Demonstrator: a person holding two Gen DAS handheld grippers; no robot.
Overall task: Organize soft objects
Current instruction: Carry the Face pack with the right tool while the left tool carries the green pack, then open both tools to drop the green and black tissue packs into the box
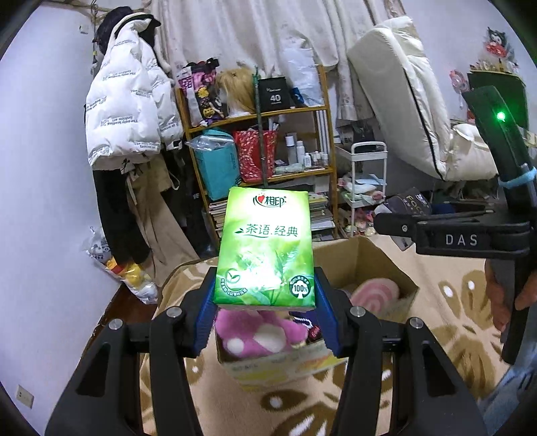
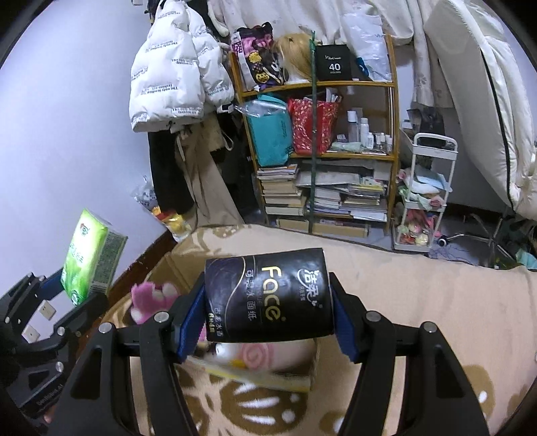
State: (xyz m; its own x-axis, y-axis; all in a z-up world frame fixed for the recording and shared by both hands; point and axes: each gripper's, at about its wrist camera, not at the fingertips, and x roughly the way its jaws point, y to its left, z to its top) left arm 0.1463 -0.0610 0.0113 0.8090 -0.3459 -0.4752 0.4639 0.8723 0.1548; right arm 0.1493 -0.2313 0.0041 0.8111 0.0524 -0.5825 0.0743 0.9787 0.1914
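left gripper (image 1: 265,308) clamped on green tissue pack (image 1: 265,248), held above the cardboard box (image 1: 386,268) | right gripper (image 2: 268,322) clamped on black tissue pack (image 2: 268,298), over same box | pink plush (image 1: 255,335) inside the box

Pale lilac wall (image 1: 43,174) at left w/ white jacket (image 1: 124,110) hung on it. Wooden shelf (image 2: 322,134) packed w/ bags, bottles, books, before cream curtain (image 1: 255,30). White cart (image 2: 426,187) beside it; mattress (image 1: 409,97) leaning at right. Beige patterned rug (image 1: 446,312).
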